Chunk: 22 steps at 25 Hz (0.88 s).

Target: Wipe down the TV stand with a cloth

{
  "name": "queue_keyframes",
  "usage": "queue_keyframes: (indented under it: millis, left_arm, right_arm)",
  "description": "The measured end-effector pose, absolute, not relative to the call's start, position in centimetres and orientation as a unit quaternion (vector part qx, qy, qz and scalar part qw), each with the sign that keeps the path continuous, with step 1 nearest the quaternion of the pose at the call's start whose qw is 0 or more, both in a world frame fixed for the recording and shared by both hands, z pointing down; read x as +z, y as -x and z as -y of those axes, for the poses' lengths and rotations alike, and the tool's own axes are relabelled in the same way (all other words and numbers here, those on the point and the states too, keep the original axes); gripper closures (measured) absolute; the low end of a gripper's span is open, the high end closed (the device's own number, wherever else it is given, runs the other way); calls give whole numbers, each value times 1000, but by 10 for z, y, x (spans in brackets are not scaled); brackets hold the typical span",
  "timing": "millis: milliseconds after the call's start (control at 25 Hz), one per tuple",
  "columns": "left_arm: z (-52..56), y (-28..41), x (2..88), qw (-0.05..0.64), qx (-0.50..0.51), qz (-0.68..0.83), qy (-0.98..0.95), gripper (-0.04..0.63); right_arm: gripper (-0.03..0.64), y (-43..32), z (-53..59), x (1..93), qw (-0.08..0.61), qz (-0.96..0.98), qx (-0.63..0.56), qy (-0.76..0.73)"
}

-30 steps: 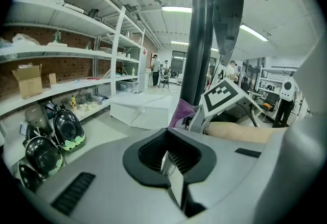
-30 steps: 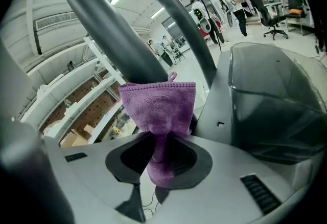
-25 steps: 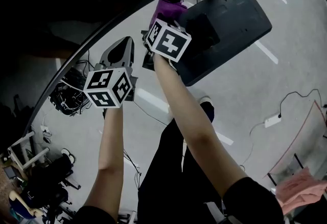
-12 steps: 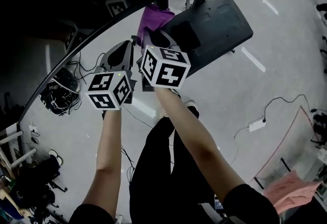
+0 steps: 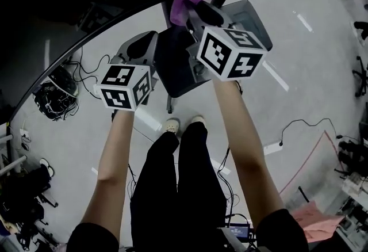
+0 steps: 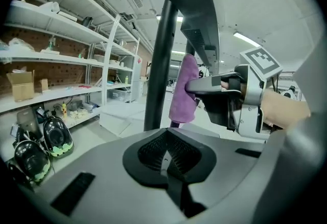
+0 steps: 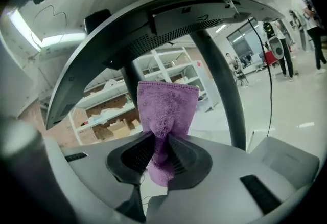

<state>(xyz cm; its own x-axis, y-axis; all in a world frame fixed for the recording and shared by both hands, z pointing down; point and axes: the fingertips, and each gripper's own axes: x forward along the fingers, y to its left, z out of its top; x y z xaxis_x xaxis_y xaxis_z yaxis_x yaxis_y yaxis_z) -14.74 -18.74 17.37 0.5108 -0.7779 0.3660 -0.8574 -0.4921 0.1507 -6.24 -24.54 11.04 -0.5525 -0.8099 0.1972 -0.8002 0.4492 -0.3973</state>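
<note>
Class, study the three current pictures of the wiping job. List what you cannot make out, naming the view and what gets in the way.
1. Head view: the right gripper and its arm cover part of the stand base.
2. Left gripper view: the purple cloth hangs beside the pole, but whether they touch cannot be judged.
3. All views: any dust on the stand is too fine to see.

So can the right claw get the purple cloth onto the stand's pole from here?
Probably yes. The right claw, shut on the purple cloth, holds it just beside the pole, and nothing shows between them.
</note>
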Motion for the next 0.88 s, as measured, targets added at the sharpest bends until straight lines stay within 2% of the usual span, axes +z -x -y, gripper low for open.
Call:
queue_keyframes:
  millis: [160, 480, 880]
  left_arm:
    - [200, 129, 169, 151, 126, 476, -857, 588]
    - [221, 120, 176, 150, 137, 491, -847, 588]
    - [236, 112, 197, 163, 148, 505, -835, 588]
  right_arm:
    - [522, 50, 269, 93, 5, -888, -192, 418]
    - [522, 75, 297, 93, -39, -942, -156, 296]
    - [528, 73, 309, 134, -57, -949, -166, 263]
